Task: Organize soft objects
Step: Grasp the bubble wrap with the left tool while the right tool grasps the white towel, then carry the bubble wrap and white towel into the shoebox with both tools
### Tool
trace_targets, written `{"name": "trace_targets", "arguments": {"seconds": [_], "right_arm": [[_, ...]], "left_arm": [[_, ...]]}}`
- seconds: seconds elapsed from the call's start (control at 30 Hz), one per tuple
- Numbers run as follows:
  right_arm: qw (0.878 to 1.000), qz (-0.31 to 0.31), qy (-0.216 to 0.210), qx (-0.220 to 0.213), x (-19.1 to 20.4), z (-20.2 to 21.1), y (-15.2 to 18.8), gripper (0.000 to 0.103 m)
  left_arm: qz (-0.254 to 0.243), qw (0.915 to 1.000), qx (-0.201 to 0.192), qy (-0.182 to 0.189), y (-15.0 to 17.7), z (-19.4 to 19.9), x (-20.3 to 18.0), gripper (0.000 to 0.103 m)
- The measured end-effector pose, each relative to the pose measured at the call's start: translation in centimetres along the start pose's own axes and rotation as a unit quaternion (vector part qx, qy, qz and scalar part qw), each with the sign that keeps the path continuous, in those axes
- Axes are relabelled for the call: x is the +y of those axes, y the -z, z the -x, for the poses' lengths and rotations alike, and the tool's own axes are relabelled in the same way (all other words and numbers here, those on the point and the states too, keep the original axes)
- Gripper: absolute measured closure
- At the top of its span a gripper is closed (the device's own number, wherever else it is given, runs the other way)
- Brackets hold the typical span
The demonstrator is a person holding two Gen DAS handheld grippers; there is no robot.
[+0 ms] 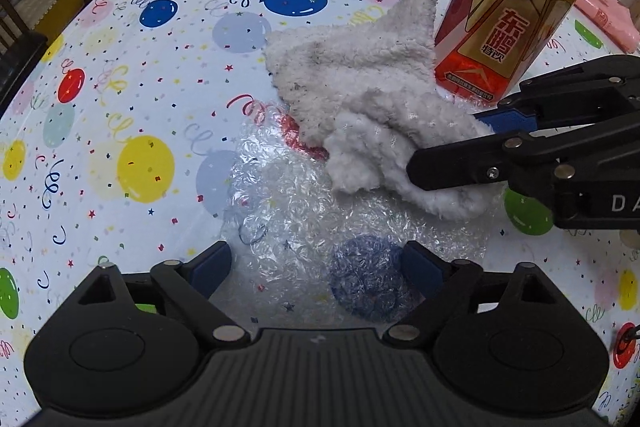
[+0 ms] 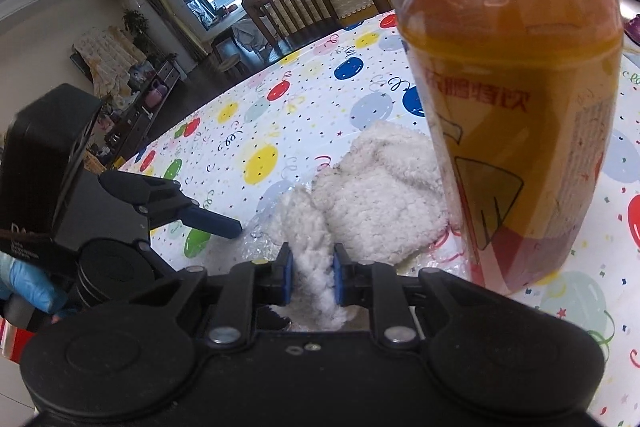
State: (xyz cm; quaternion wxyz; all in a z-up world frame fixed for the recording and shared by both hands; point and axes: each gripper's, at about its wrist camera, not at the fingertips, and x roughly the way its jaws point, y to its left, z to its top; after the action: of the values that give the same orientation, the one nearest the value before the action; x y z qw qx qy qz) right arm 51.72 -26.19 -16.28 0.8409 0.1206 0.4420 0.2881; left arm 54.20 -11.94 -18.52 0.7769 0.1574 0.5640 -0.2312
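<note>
While clamped on cloth (image 2: pixel 372 203), right gripper (image 2: pixel 310 273) beside "东鹏特饮" bottle (image 1: pixel 508 15); left gripper (image 1: pixel 316 271) apart.

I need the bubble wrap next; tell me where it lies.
The bubble wrap lies flat on the balloon tablecloth, under the fluffy white cloth and below the open left gripper, left of the drink bottle.

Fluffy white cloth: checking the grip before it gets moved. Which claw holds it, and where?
The right claw pinches the fluffy white cloth by its bunched near end; the left claw holds nothing.
</note>
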Motion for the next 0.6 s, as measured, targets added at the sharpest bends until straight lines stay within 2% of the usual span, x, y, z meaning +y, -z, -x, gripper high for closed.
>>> {"name": "trace_targets", "arguments": {"seconds": [0.07, 0.1, 0.13, 0.2, 0.47, 0.6], "right_arm": [[1.000, -0.003, -0.002, -0.004, 0.0, 0.2, 0.0, 0.086], [1.000, -0.006, -0.003, -0.006, 0.1, 0.3, -0.1, 0.086], [1.000, -0.007, -0.005, -0.007, 0.1, 0.4, -0.1, 0.086], [1.000, -0.007, -0.007, -0.011, 0.3, 0.7, -0.3, 0.086], [1.000, 0.007, -0.011, -0.024, 1.5, 1.5, -0.8, 0.086], [0.999, 0.011, -0.016, -0.036, 2.3, 2.4, -1.0, 0.086]], "left_arm": [[-0.001, 1.0000, -0.005, -0.003, 0.0, 0.1, -0.1, 0.027], [-0.003, 0.9999, -0.008, -0.006, 0.0, 0.2, -0.1, 0.039], [-0.006, 0.9999, -0.010, -0.007, 0.0, 0.4, -0.1, 0.046], [-0.007, 0.9998, -0.017, -0.008, -0.1, 0.7, -0.2, 0.072], [0.020, 0.9995, -0.023, -0.008, 0.4, 1.4, 0.2, 0.086], [0.048, 0.9980, -0.042, -0.001, 0.8, 2.8, 0.5, 0.088]]}}
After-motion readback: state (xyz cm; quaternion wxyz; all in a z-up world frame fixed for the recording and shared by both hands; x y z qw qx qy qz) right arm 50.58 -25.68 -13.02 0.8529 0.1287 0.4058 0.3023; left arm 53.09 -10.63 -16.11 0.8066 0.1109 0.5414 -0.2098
